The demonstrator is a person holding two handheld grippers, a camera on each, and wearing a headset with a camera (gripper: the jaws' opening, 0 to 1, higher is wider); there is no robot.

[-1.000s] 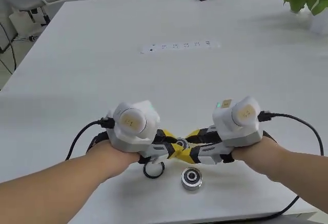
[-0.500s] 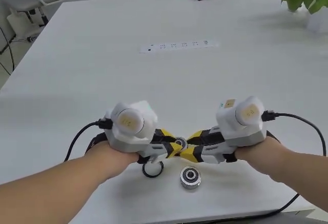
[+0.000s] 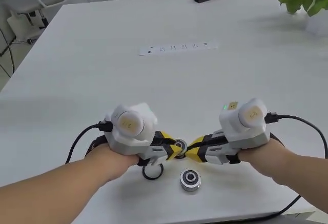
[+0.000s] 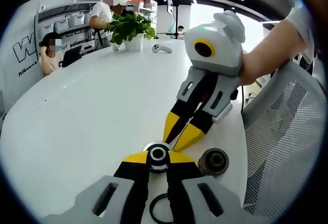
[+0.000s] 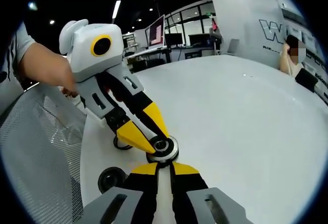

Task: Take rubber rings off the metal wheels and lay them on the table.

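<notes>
The little metal wheel (image 3: pixel 179 145) sits between the two grippers, over the near side of the table (image 3: pixel 154 90). The left gripper (image 4: pixel 157 158) is clamped on it. The right gripper (image 5: pixel 160 166) has its jaws together at the rim. The wheel looks hard and heavy. Its rubber ring (image 5: pixel 174 143) looks soft and stretchy, so pinch its edge and peel. A loose ring (image 3: pixel 153 178) and another wheel (image 3: pixel 190 179) lie nearer.

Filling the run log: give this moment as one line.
left gripper: shut on wheel | right gripper: pinching wheel's rim | loose ring, second wheel: on table
</notes>
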